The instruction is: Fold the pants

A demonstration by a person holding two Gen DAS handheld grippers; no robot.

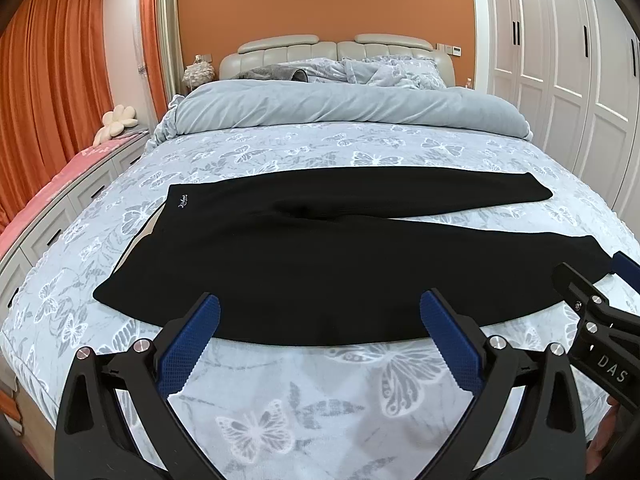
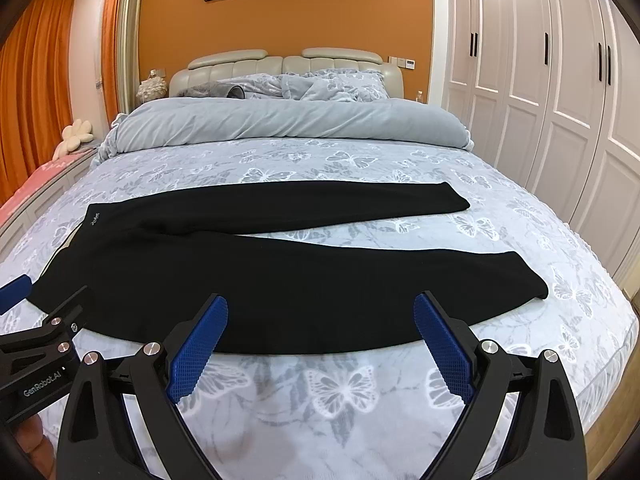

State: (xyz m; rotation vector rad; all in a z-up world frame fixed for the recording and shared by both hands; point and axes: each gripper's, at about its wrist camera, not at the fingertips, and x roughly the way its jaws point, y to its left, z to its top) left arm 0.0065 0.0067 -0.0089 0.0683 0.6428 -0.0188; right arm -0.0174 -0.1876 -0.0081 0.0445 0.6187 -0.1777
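Black pants (image 1: 320, 256) lie flat across the bed, waistband at the left, both legs running to the right and spread apart in a narrow V. They also show in the right wrist view (image 2: 280, 280). My left gripper (image 1: 320, 312) is open and empty, hovering above the near edge of the pants by the waist end. My right gripper (image 2: 320, 312) is open and empty over the near leg's front edge. The right gripper shows at the right edge of the left wrist view (image 1: 592, 280), and the left gripper shows at the left edge of the right wrist view (image 2: 36, 304).
The bed (image 1: 320, 408) has a grey butterfly-print cover. A rolled grey duvet (image 1: 344, 108) and pillows (image 1: 372, 70) lie at the head end. White wardrobe doors (image 2: 540, 92) stand to the right, a low drawer unit (image 1: 60, 216) and orange curtains (image 1: 52, 72) to the left.
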